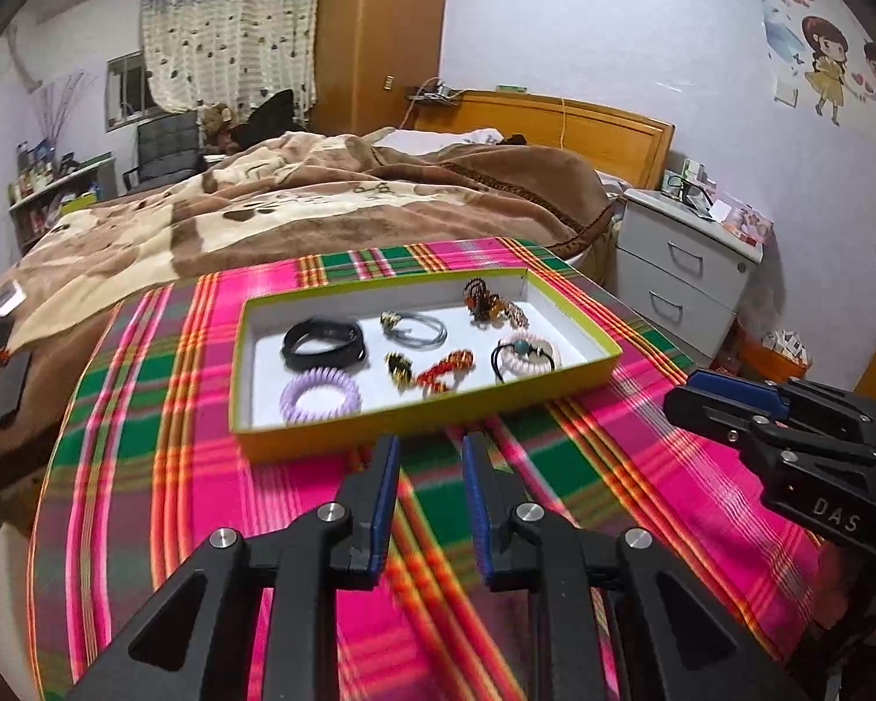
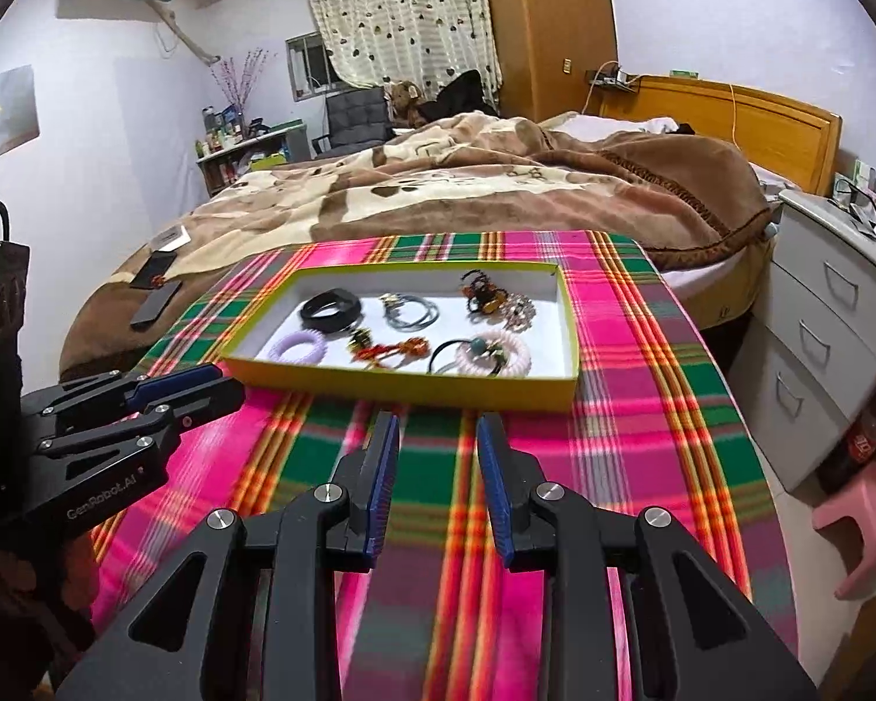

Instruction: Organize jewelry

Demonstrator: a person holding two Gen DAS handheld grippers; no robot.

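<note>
A shallow yellow-green tray point(image 1: 379, 426) with a white floor lies on the plaid cloth point(image 1: 613, 455). Inside it are a black band point(image 1: 321, 342), a lilac spiral hair tie point(image 1: 320, 396), grey rings point(image 1: 414, 327), a red-orange braided bracelet point(image 1: 444, 371), a pink spiral tie point(image 1: 525, 353) and a brown beaded cluster point(image 1: 487, 304). My left gripper point(image 1: 431, 441) hovers just short of the tray's near wall, open and empty. My right gripper point(image 2: 438, 420) is beside it on the right, also short of the tray point(image 2: 403, 388), open with nothing between its blue pads.
A bed with a brown blanket point(image 1: 321, 204) lies behind the table. Dark flat devices point(image 1: 9, 385) rest on its left side. A grey nightstand point(image 2: 829, 315) and a pink stool point(image 2: 864, 514) stand on the right.
</note>
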